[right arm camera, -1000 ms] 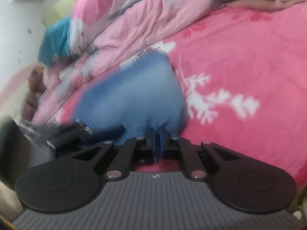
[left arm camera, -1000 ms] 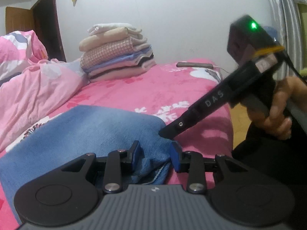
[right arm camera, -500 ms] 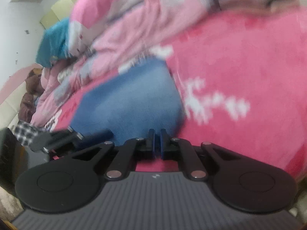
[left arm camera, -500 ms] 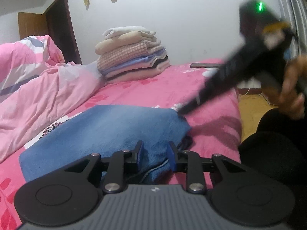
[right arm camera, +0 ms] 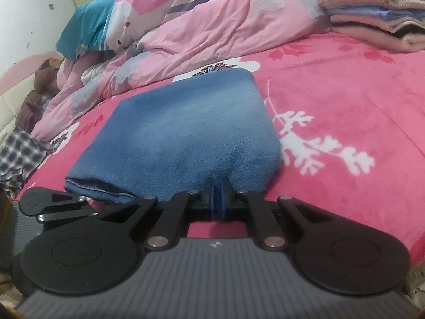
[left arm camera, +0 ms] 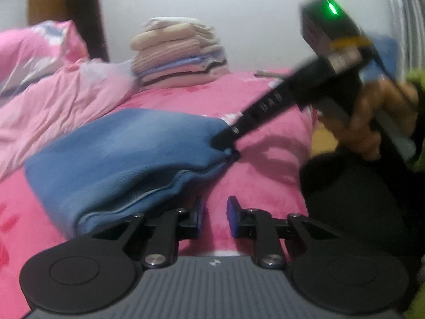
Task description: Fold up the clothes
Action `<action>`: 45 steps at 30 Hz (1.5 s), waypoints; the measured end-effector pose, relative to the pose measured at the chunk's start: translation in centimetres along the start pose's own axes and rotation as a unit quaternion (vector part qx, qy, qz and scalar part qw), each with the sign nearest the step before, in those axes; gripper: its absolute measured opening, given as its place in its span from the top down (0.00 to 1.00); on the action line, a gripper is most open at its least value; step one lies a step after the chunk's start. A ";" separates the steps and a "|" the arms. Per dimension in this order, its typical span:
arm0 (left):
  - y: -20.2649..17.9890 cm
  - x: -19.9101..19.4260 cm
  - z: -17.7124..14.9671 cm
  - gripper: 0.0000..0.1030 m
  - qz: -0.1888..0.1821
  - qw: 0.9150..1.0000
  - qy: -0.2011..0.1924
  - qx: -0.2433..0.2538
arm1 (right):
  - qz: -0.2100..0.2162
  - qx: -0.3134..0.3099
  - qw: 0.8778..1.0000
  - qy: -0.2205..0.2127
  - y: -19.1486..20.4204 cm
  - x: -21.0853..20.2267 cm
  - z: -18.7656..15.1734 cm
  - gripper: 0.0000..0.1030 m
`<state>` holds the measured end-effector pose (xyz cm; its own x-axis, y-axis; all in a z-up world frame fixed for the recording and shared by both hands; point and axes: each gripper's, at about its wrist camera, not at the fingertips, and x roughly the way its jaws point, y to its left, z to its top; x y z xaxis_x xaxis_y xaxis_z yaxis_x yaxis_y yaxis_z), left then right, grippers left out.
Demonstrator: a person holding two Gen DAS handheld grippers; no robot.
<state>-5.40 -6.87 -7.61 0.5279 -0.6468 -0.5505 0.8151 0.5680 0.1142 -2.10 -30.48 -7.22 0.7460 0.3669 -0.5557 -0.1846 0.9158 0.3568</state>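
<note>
Pink fleece with white branch and flower prints covers the bed (right arm camera: 345,101), which fills most of both views. A crumpled pale pink duvet (right arm camera: 202,26) lies heaped across the upper left of the right wrist view and along the left edge of the left wrist view. A stack of folded clothes (left arm camera: 180,53) sits on the bed against the white wall at upper centre of the left wrist view, and shows at the upper right corner of the other view. The blue garment (right arm camera: 186,133), already folded into a thick pad, lies on the fleece at the centre of the right wrist view and at centre left of the left wrist view, near the duvet and well apart from the stack.

The right gripper (right arm camera: 217,199) has its jaws pressed together on the near edge of the blue garment, a pinch of blue cloth showing between the pads; from the left wrist view its black tip (left arm camera: 225,141) meets the garment's right corner, with a hand (left arm camera: 372,122) around its handle at right. The left gripper (left arm camera: 214,218), low in its own view, is closing its jaws; only pink fleece shows between them, and the garment's edge lies just beside the left finger.
</note>
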 end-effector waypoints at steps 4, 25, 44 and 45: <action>0.3 -3.3 0.3 0.79 0.001 0.999 -0.032 -0.014 | 0.007 0.013 1.000 -0.007 -0.1 -0.2 -0.7 0.98; 3.5 -6.3 -1.8 0.86 0.123 0.986 -0.059 -0.094 | 0.006 0.022 1.000 -0.017 -0.3 -0.5 -0.9 0.98; 7.1 -1.2 0.9 0.80 0.167 0.975 -0.044 -0.137 | -0.033 -0.020 0.999 -0.032 2.0 -3.3 0.3 0.95; 7.1 -1.3 0.8 0.80 0.166 0.976 -0.045 -0.137 | -0.035 -0.023 0.998 -0.044 2.2 -3.9 0.8 0.95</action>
<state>-0.09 -2.39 -5.45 0.7811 -0.4384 -0.4445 0.5074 0.8606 0.0428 -4.88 -30.02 -3.67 0.8110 0.2873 -0.5096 -0.1577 0.9463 0.2824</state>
